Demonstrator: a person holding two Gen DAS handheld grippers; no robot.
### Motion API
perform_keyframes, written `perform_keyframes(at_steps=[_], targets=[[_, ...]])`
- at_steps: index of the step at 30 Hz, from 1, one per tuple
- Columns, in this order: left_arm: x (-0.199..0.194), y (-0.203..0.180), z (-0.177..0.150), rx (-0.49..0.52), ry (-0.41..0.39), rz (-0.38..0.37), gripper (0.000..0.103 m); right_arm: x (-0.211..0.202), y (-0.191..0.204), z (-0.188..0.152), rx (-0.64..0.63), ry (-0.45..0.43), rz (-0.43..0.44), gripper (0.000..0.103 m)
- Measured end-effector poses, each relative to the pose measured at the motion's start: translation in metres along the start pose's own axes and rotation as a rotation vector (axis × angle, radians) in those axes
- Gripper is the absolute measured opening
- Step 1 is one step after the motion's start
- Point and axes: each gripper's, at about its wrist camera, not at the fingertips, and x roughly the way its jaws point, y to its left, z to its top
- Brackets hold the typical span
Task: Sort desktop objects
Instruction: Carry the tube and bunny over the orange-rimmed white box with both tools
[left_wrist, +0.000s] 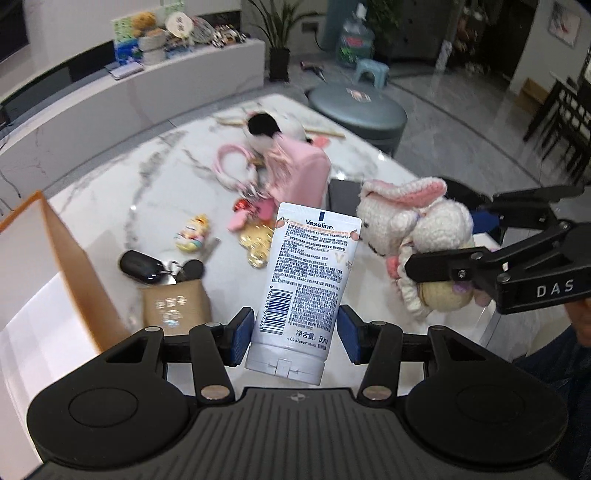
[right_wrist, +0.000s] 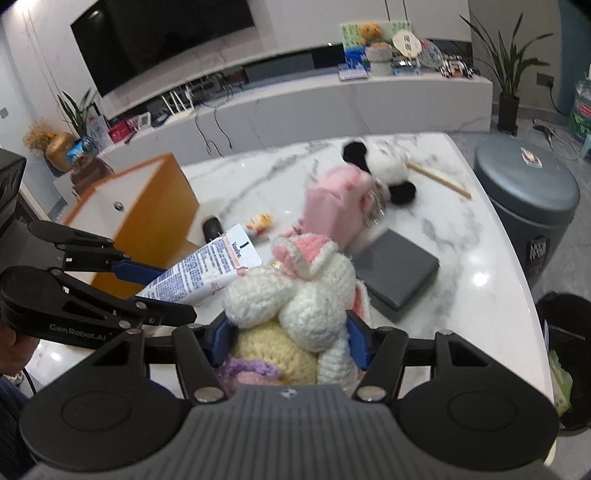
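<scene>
Left claw pinches white Vaseline tube near its cap; right claw clamps cream crocheted rabbit. Both clear of marble worktop. Risk: smooth tube slipping; loads colliding.

One tube — two plush toys

tube left of rabbit, above table
</scene>
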Motion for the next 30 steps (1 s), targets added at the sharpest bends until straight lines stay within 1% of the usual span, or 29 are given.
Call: perform_keyframes(at_steps=[9, 14, 18, 22, 30], targets=[[-0.044, 0.033, -0.012, -0.069, -0.078, 0.047, 0.057, 0.001, 0.055, 0.022, -0.073, -0.043, 0.07, 0.063], [-0.078, 0.061, -0.025, -0.134, -0.14, 0.09, 0.057, 0.001, 0.094, 0.036, -0.13, -0.107, 0.108, 0.063], [-0.099, 0.083, -0.037, -0.182, -0.168, 0.136, 0.057, 0.004, 0.121, 0.044, -0.167, -0.145, 0.151, 0.063], [-0.111, 0.104, -0.051, -0.237, -0.181, 0.169, 0.057, 0.016, 0.143, 0.049, -0.189, -0.145, 0.182, 0.063], [-0.12, 0.129, -0.074, -0.289, -0.167, 0.206, 0.057, 0.039, 0.183, 0.048, -0.242, -0.111, 0.226, 0.063]])
